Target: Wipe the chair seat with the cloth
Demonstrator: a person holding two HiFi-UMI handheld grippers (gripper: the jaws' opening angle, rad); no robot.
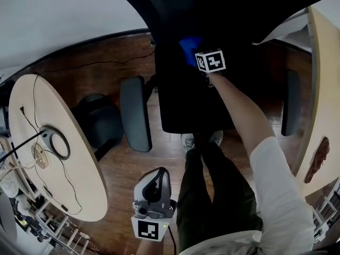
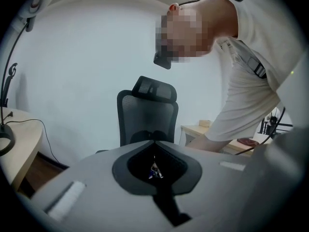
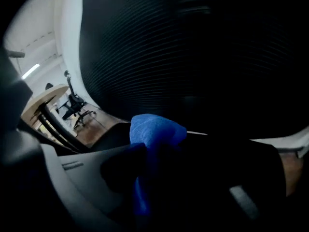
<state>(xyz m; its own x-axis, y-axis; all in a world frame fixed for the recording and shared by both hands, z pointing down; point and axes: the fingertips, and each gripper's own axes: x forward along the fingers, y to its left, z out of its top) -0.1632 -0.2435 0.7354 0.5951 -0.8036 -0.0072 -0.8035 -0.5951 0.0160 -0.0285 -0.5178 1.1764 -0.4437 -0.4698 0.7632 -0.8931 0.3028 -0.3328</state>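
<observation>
A pale round table [image 1: 79, 163] stands on wooden floor [image 1: 122, 179] beside a dark rounded object [image 1: 98, 124].

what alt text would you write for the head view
Seen from above, the right gripper holds a blue cloth at the back of a black office chair's seat, the person's arm stretched out over it. The left gripper hangs shut and empty lower down, beside a round table on a wooden floor.
</observation>
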